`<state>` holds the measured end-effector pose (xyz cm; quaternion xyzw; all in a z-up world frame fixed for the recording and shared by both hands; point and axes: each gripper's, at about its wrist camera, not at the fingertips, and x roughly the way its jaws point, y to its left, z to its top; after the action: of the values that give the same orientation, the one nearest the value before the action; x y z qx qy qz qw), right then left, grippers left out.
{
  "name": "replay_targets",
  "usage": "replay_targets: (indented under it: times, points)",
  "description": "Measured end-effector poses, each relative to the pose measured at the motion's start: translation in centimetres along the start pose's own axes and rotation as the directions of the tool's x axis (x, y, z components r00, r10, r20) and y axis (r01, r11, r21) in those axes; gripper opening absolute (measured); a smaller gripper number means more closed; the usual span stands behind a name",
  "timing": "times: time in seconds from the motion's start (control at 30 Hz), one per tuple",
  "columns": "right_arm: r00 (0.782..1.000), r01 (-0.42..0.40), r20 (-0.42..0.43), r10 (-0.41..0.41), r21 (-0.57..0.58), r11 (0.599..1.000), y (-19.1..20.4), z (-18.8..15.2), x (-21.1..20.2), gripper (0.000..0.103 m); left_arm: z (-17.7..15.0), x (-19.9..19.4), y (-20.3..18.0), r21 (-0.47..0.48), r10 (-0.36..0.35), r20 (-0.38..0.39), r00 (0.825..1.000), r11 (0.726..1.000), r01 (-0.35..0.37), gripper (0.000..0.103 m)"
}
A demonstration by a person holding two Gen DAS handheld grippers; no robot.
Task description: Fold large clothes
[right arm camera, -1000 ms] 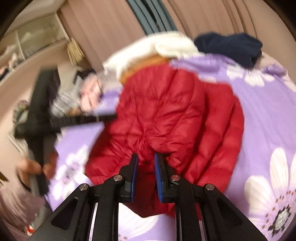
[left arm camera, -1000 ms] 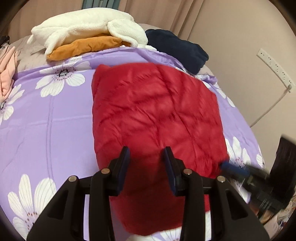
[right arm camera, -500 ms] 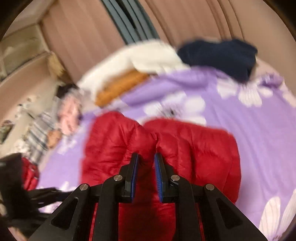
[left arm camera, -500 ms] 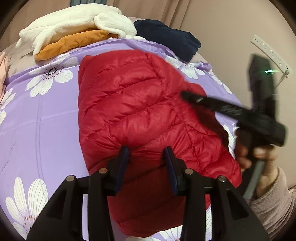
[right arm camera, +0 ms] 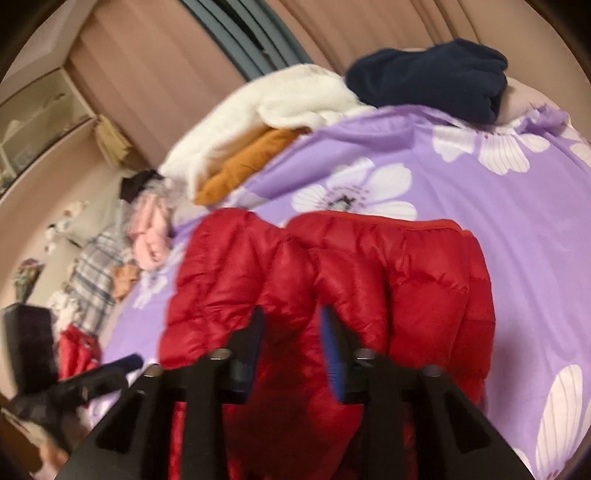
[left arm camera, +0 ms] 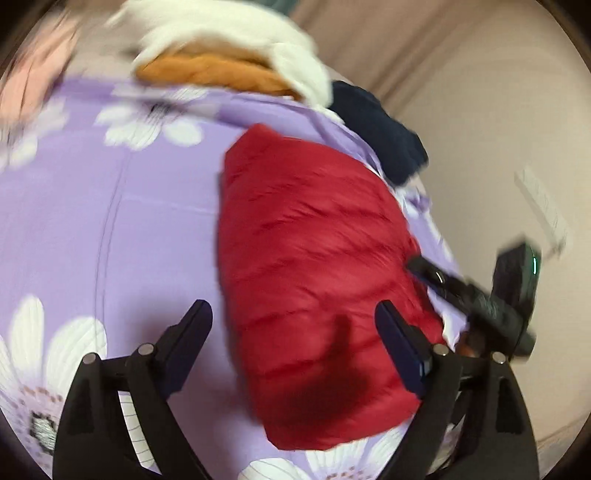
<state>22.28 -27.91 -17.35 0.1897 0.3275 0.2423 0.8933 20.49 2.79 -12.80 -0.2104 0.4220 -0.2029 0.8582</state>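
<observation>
Left wrist view: our left gripper [left arm camera: 293, 321] has just been opening, jaws spread wide over the near end of the folded red puffer jacket [left arm camera: 314, 266], pads off the fabric. Jacket lies on the purple floral bedspread [left arm camera: 110, 206], right of centre. Our right gripper [right arm camera: 291, 332] has also just been opening, jaws partly apart, jacket fabric bulging between them; contact blurred, we cannot tell.

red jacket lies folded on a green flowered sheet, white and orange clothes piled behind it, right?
Not quite: the sheet is purple, not green, as the left wrist view shows. The red jacket does lie folded on it, with white and orange clothes piled behind.
</observation>
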Motion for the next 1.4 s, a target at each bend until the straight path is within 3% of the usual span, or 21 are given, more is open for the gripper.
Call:
replay_targets:
  times: [0.1, 0.2, 0.27, 0.33, 0.4, 0.5, 0.57, 0.73, 0.93, 1.1, 1.17, 1.27, 1.4]
  points:
    - [0.999, 0.04, -0.007, -0.04, -0.019, 0.999, 0.8, 0.1, 0.1, 0.045, 0.9, 1.6, 3.6, -0.158, -0.082, -0.045, 0.996, 0.985, 0.074, 0.09]
    - [0.998, 0.053, 0.023, -0.052, -0.037, 0.998, 1.8, 0.2, -0.7, 0.048, 0.8, 3.1, 4.5, -0.21, -0.162, -0.078, 0.984, 0.967, 0.143, 0.09]
    - [0.997, 0.024, 0.081, -0.02, -0.044, 0.999, 2.1, 0.0, -2.3, 0.062, 0.8, 3.8, 4.1, -0.2, -0.193, -0.1, 0.976, 0.965, 0.17, 0.09]
    - [0.992, 0.04, 0.121, -0.038, -0.01, 0.999, 1.5, -0.2, -3.6, 0.083, 0.7, 4.8, 3.7, -0.178, -0.185, -0.132, 0.974, 0.971, 0.16, 0.09]
    - [0.988, 0.05, 0.144, -0.059, 0.062, 0.997, -0.3, -0.5, -4.6, 0.089, 0.7, 5.5, 3.6, -0.174, -0.188, -0.149, 0.971, 0.972, 0.161, 0.09]
    - [0.991, 0.062, 0.106, -0.082, 0.174, 0.983, -3.5, -1.0, -4.8, 0.094, 0.8, 6.0, 3.9, -0.193, -0.213, -0.153, 0.965, 0.964, 0.182, 0.091]
    - [0.994, 0.077, 0.05, -0.093, 0.265, 0.961, -6.1, -1.7, -4.4, 0.096, 0.6, 6.0, 4.2, -0.203, -0.223, -0.154, 0.963, 0.961, 0.19, 0.092]
    - [1.0, 0.003, -0.018, 0.005, 0.431, 0.902, -9.8, -3.9, -2.6, 0.101, 0.5, 6.4, 4.9, -0.213, -0.224, -0.163, 0.961, 0.959, 0.188, 0.094]
    - [0.98, -0.177, 0.021, 0.198, 0.543, 0.821, -10.0, -5.2, -0.5, 0.102, 1.3, 7.2, 4.4, -0.193, -0.184, -0.178, 0.967, 0.97, 0.149, 0.096]
    - [0.962, -0.251, 0.055, 0.269, 0.57, 0.782, -8.9, -4.7, -0.4, 0.102, 1.6, 8.0, 3.5, -0.168, -0.153, -0.191, 0.97, 0.978, 0.121, 0.096]
    - [0.962, -0.248, 0.043, 0.271, 0.556, 0.793, -8.3, -4.3, -0.5, 0.102, 1.8, 8.4, 3.0, -0.156, -0.151, -0.197, 0.969, 0.98, 0.121, 0.096]
    - [0.981, -0.154, -0.021, 0.195, 0.53, 0.834, -7.9, -3.9, 0.0, 0.102, 2.1, 8.9, 2.3, -0.146, -0.15, -0.209, 0.966, 0.982, 0.121, 0.096]
    - [0.986, -0.079, -0.083, 0.148, 0.545, 0.835, -8.5, -4.6, 1.2, 0.102, 2.3, 9.5, 2.2, -0.146, -0.155, -0.227, 0.961, 0.982, 0.123, 0.097]
